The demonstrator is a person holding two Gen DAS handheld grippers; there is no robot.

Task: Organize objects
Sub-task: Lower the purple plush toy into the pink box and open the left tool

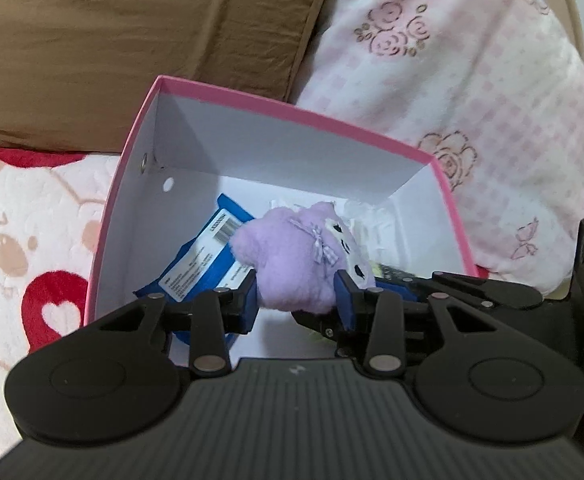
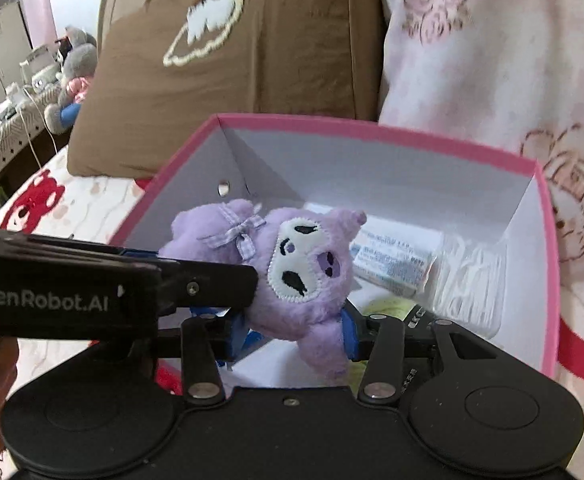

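Starting on the left side, there's a white bedspread (image 1: 20, 248) with bear faces and red hearts, and a brown pillow (image 1: 132, 48) with a cream stitched outline propped behind it. In the right wrist view, way off at the left edge, you can also make out a grey stuffed animal (image 2: 77, 60) sitting near some cluttered furniture, too small to say much more. Moving in, the pink box (image 1: 228, 90) with white inside walls sits open on the bed, its far side up against the pillow. Down in the box on the left there's a blue package (image 1: 200, 256) with a barcode label, lying tilted. Then dead center is the purple plush (image 1: 292, 264), a fuzzy thing with a white face patch and a gingham bow, held above the box floor. The left gripper (image 1: 298, 300) has its blue pads pressed into the plush from both sides, so closed down on it. The right gripper (image 2: 292, 330) is also squeezing the lower part of the plush, pads on either side, and in its view the left gripper (image 2: 248, 280) comes in from the left touching the toy's side. Further right in the box there's a small printed carton (image 2: 392, 262) and what looks like a clear pack of white stuff (image 2: 468, 276), hard to tell exactly. Far right is a pink-and-white floral blanket (image 1: 472, 80) bunched up behind the box.
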